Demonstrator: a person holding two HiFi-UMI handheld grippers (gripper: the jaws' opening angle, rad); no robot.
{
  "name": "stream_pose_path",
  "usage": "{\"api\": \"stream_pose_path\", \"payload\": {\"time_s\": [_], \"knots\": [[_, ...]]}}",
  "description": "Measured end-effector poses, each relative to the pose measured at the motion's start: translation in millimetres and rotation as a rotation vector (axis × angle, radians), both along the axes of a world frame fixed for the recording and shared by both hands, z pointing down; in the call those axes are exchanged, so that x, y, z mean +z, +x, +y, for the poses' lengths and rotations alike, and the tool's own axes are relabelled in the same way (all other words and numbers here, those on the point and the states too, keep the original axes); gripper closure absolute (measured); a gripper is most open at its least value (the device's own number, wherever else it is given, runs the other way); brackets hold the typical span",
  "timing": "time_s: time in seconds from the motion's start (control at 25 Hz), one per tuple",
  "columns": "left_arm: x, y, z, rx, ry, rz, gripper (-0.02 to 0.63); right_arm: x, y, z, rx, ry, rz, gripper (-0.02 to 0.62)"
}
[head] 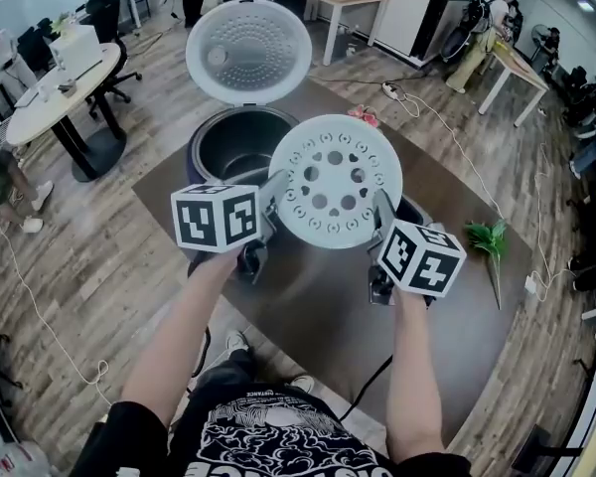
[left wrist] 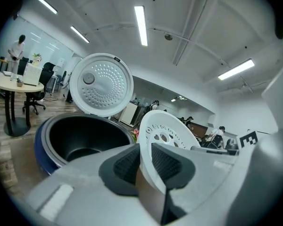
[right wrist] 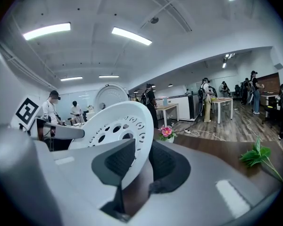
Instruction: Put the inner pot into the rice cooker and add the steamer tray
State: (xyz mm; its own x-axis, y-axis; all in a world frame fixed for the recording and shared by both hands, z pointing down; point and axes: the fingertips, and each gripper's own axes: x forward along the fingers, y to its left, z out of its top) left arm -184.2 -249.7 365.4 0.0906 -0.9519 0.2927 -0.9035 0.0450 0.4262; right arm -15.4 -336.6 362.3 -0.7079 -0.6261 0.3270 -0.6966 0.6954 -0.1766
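Observation:
The white round steamer tray with many holes hangs in the air, held at both sides. My left gripper is shut on its left rim and my right gripper on its right rim. In the left gripper view the tray stands edge-on between the dark pads. In the right gripper view the tray is pinched the same way. Behind it stands the blue rice cooker with its dark inner pot inside and its lid raised.
The cooker stands on a dark brown table. A pink flower sits at the table's far side and a green sprig lies at the right. A black cable runs off the near edge. A round table, desks and people stand around.

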Motion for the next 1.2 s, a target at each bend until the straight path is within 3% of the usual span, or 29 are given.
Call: {"api": "stream_pose_path", "payload": {"time_s": [0.4,0.68,0.88,1.2], "knots": [[-37,-71,24,-0.074,0.072,0.004,0.529,-31,-77,13,-0.080,0.030,-0.020,0.500],[-38,-109,36,-0.119,0.071,0.008,0.529,-34,-119,21,-0.123,0.027,-0.024,0.499],[-44,-169,48,-0.135,0.081,0.004,0.532,-35,-178,33,-0.135,0.016,-0.017,0.497],[-23,-187,36,-0.133,0.050,0.022,0.535,-16,-194,23,-0.138,-0.005,-0.002,0.495]]}}
